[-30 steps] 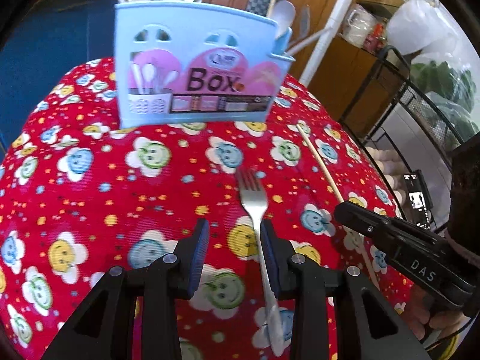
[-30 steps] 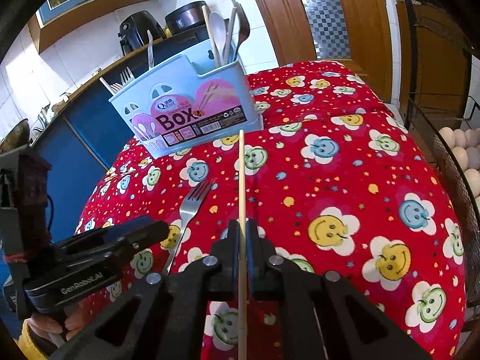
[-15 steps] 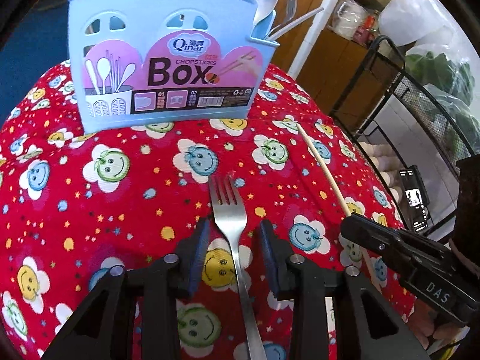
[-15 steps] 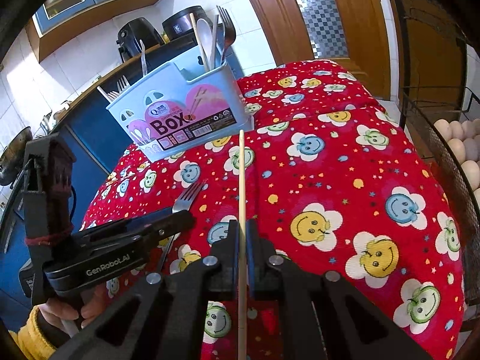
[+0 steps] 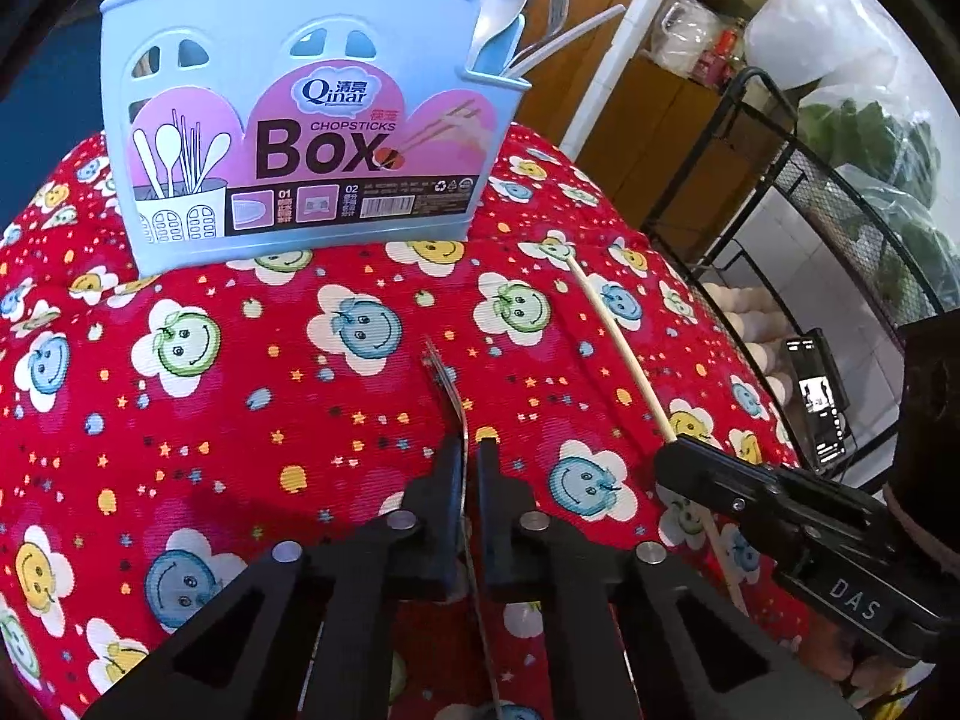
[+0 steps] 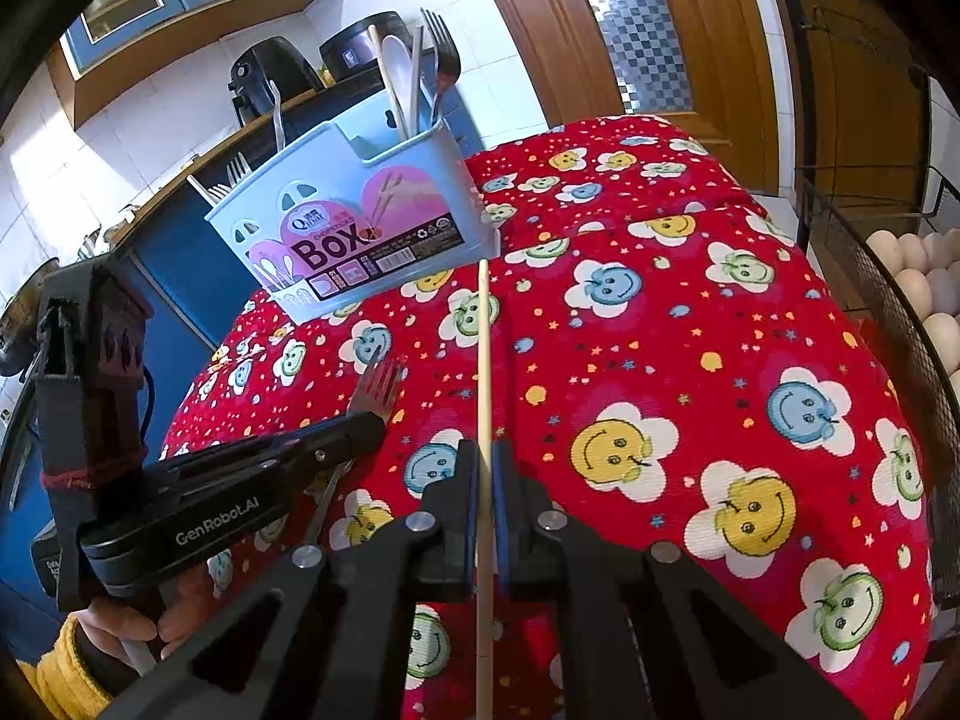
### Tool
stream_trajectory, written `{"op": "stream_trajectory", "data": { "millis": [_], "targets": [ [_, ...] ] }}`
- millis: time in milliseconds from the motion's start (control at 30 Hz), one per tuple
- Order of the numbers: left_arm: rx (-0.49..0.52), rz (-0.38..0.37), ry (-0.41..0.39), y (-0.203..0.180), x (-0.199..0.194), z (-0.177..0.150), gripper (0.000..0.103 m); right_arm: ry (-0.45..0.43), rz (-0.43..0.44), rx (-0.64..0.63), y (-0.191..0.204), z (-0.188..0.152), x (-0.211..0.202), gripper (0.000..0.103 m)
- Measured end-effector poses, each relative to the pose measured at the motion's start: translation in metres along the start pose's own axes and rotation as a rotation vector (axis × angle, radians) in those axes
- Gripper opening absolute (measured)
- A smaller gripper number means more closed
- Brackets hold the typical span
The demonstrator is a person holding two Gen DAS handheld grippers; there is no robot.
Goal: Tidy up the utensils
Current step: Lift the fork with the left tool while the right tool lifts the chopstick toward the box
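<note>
**Ana:** Utensils everywhere, so start on the left: the blue utensil box (image 5: 300,120) stands upright at the far end of the desk (image 5: 180,420), on its red smiley-flower cloth. Forks (image 6: 231,171) poke out of its left compartment.

**Ben:** And the right compartment is busy too, with a white spoon (image 6: 399,69), a fork and a wooden stick all standing up in it.

**Ana:** Down to the left gripper (image 5: 471,468). Jaws drawn in tight, and the metal fork (image 5: 447,384) is pinched between them by its neck, turned on edge so we see it nearly side-on from the left wrist view.

**Ben:** From the right wrist view the tines (image 6: 381,381) stick out past the black fingertips, low over the cloth. Whether they touch the fabric, I cannot tell.

**Ana:** The handle runs back under the gripper body toward the camera.

**Ben:** Moving right: the right gripper (image 6: 485,468) is clamped on a single wooden chopstick (image 6: 483,360). Its pads press on both sides of the shaft.

**Ana:** That chopstick points straight ahead, its far tip near the box's right front corner, just short of it.

**Ben:** Fork and chopstick sit side by side, apart, both aimed at the box.

**Ana:** Far right, beside the desk, a black wire rack (image 6: 870,276) holds pale eggs (image 6: 918,276).
</note>
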State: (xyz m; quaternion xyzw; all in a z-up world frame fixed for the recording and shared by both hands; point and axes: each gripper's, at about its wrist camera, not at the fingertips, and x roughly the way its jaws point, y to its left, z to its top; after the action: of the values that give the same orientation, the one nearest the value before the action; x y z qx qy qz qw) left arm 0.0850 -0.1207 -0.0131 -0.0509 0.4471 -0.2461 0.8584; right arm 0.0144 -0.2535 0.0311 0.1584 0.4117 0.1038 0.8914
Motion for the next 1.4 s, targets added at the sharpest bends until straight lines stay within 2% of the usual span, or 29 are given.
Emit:
{"op": "stream_trajectory", "data": {
  "millis": [133,367,633,1400],
  "targets": [
    [-0.021,-0.007,-0.006,0.003,-0.003,0.001,0.002,0.001,0.001,0.001,0.0,0.0,0.0,0.006],
    [-0.031,-0.001,-0.078,0.009,-0.027,0.001,0.001,-0.026,0.039,0.006,0.003,0.001,-0.006,0.006],
    [0.013,0.085,-0.179,0.007,-0.055,0.001,0.001,-0.059,0.069,-0.003,0.011,0.004,-0.013,0.006],
    [-0.004,0.103,-0.323,0.02,-0.114,0.005,0.001,-0.172,0.12,-0.054,0.044,0.018,-0.039,0.006]
  ]
}}
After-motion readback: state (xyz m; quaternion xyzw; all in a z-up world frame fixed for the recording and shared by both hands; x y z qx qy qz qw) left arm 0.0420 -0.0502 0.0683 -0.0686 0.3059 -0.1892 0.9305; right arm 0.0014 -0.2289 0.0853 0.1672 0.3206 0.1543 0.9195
